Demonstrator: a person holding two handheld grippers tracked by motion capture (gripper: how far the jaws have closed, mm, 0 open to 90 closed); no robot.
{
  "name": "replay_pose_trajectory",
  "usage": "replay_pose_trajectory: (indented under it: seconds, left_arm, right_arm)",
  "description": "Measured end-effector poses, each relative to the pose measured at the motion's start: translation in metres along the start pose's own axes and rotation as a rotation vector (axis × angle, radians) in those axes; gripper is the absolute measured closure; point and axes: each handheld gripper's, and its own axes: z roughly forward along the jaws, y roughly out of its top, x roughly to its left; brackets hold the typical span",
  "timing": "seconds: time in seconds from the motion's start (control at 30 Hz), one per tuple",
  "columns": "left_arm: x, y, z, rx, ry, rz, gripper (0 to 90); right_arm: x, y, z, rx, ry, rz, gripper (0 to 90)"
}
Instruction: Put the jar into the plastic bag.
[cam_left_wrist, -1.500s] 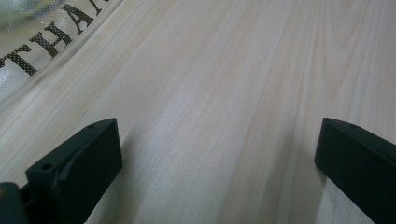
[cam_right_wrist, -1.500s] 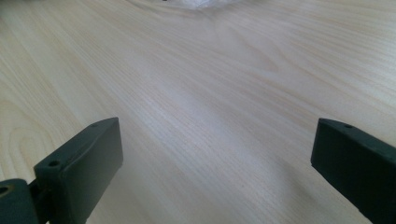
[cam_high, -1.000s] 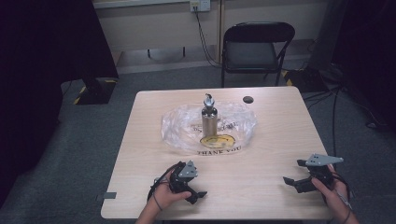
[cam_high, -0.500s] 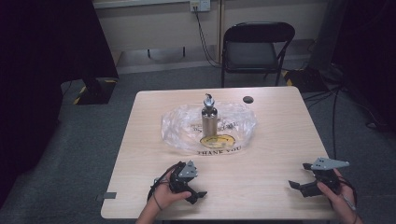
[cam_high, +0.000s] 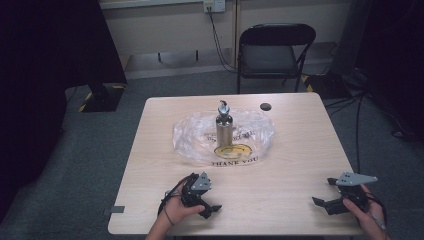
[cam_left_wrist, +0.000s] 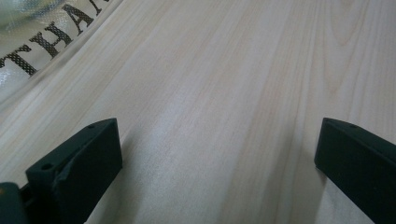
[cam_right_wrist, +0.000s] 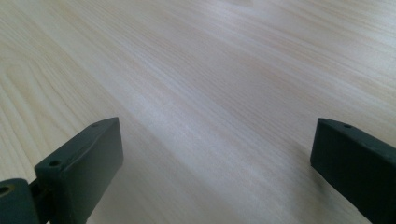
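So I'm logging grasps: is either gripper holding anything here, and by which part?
Nothing is held. The left gripper and right gripper both have their jaws wide apart over bare table, short of the bottle.

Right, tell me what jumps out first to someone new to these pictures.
A steel bottle stands upright on a clear plastic bag printed THANK YOU, in the middle of the wooden table. Near the table's front edge, the left tool and right tool sit low with jaws wide apart, holding nothing. A black folding chair stands behind the table.
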Motion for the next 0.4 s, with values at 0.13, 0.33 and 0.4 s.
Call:
replay_pose_trajectory:
  seconds: [0.13,0.33,0.4]
  left_arm:
    - [0.0001,-0.0001,0.0000,0.000,-0.001,0.000,0.0]
    - [0.0002,-0.0001,-0.0001,0.000,-0.001,0.001,0.0]
    - [0.0002,-0.0001,-0.0001,0.000,-0.001,0.001,0.0]
  right_arm:
    - [-0.0001,-0.0026,-0.0021,0.018,-0.009,-0.006,1.6]
    - [0.0031,-0.0023,-0.0025,0.070,-0.025,-0.043,1.6]
    - [0.0041,0.0012,-0.0022,0.094,-0.034,-0.055,1.2]
